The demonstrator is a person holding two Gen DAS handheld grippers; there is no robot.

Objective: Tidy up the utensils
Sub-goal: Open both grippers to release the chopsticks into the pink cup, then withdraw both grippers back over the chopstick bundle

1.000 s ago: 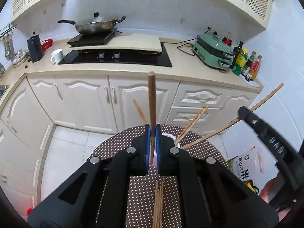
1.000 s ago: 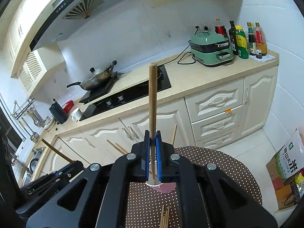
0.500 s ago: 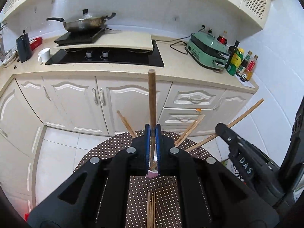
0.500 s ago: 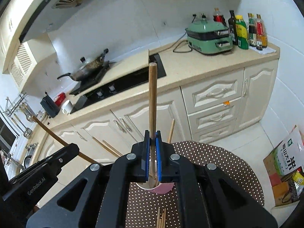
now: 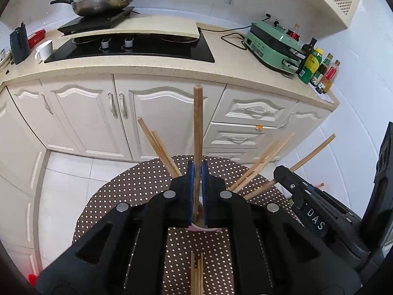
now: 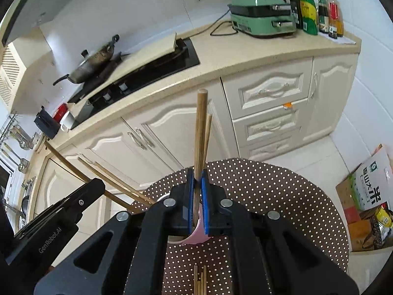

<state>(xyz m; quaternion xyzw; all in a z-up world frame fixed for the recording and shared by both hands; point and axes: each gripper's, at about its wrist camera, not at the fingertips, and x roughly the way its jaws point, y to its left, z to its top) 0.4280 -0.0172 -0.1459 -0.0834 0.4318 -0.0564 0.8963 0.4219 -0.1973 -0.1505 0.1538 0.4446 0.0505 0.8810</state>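
Wooden chopstick (image 5: 198, 132) clamped by left gripper (image 5: 197, 191); right gripper (image 6: 197, 196) clamps another chopstick (image 6: 201, 132) over pink cup (image 6: 196, 236).

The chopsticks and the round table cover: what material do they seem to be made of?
The chopsticks look like wood or bamboo, unvarnished: matte tan-brown with faint lengthwise grain. The table cover looks like cloth or vinyl, which one is unclear: brown with printed white dots, lying flat with little shine. The cup under the grippers is too hidden to judge.

Home kitchen: hob (image 5: 137, 49), wok (image 5: 103, 0), cream cabinets (image 5: 157, 123), oil bottles (image 6: 316, 12) on counter (image 5: 221, 71).
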